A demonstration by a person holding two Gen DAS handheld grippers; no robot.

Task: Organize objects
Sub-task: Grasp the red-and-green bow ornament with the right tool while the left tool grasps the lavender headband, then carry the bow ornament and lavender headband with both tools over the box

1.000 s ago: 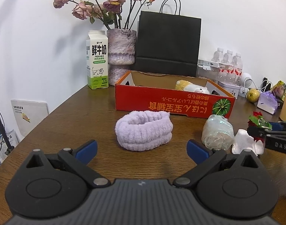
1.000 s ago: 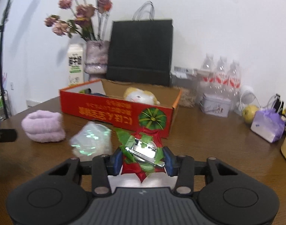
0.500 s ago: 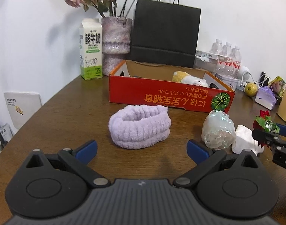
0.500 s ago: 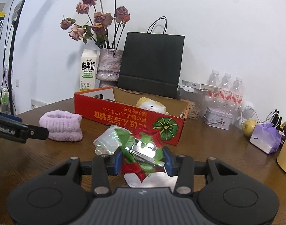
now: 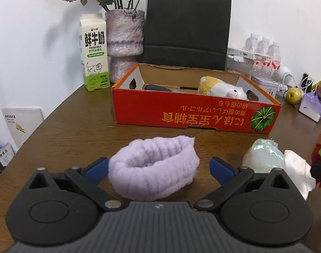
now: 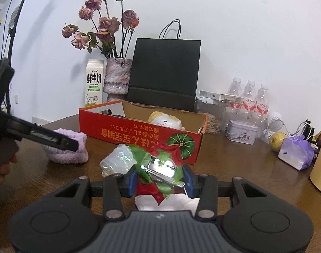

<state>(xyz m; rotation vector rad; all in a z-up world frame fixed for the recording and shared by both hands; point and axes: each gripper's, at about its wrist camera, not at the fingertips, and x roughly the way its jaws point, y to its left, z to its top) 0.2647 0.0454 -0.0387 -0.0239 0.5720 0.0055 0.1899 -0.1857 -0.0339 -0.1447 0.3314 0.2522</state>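
My left gripper (image 5: 158,167) gaped around one fluffy lilac headband (image 5: 154,168); my right gripper (image 6: 160,179) clenched one red-and-green foil ornament (image 6: 160,166). One red cardboard box (image 5: 194,113) held one yellow-white plush toy (image 5: 221,87).

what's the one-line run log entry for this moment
left gripper: open around purple headband | right gripper: shut on red-green foil ornament | red box: unfilled space

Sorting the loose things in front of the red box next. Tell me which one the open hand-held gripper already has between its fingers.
The lilac fluffy headband: it lies between the spread fingers of the left hand-held gripper. The iridescent wrapped ball and white cloth lie off to its right.
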